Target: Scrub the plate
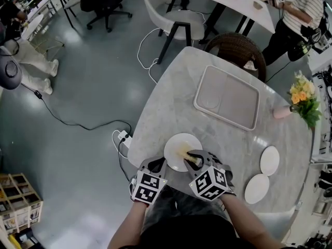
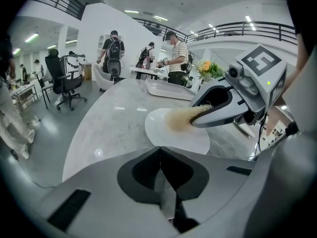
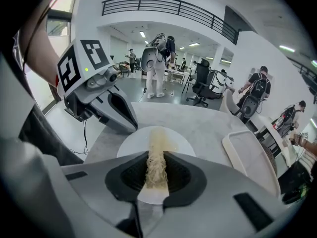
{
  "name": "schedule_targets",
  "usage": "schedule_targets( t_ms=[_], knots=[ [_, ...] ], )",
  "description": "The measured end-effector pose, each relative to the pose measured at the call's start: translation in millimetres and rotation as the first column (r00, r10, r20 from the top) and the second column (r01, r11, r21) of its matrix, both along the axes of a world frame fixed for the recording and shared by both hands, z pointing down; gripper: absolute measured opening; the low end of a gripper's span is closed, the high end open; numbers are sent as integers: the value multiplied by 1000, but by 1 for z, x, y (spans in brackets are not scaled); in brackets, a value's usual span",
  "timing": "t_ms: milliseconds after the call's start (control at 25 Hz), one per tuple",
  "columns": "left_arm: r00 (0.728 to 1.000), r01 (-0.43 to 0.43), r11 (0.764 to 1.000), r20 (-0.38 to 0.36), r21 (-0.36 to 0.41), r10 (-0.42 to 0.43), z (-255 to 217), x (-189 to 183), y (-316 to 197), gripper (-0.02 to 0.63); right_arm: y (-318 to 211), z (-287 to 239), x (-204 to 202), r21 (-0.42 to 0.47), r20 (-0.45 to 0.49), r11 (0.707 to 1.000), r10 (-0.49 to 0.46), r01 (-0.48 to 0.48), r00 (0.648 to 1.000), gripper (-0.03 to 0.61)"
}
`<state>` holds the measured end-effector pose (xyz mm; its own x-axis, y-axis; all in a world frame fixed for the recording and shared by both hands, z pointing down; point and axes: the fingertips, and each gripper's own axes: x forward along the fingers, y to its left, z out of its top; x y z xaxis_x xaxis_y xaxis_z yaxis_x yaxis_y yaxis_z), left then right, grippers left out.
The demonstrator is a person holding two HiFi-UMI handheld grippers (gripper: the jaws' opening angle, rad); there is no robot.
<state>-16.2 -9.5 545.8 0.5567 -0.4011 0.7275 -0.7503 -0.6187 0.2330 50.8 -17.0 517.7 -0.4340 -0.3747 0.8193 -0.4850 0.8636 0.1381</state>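
One plate (image 1: 175,145): scrubber (image 1: 193,160) at 4 o'clock.
Left hand-held gripper (image 2: 159,150): jaws together, empty.
Right hand-held gripper (image 3: 156,155): clamped on scrubber.
Progress: scrubbing seemingly under way.

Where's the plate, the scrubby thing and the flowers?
plate (image 1: 174,150), head view, bare left part of its face.
scrubber (image 3: 155,168), right gripper view, fibres between the jaws.
flowers (image 1: 301,94), head view, yellow blooms.

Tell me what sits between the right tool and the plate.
A tan fibrous scrubber, clamped in the right tool, reaches onto the plate; the right gripper view shows it.
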Motion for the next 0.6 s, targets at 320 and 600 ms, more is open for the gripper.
schedule_targets(
  t_ms=[320,600],
  knots=[
    [1000,-6,1000,-5,4,6,-3,2,0,14,20,-2,-18,-139,137,990,47,-28,989,80],
    [1000,-7,1000,1,-1,7,-2,1,1,13,17,-10,-41,-224,275,975,72,-9,959,80]
  ],
)
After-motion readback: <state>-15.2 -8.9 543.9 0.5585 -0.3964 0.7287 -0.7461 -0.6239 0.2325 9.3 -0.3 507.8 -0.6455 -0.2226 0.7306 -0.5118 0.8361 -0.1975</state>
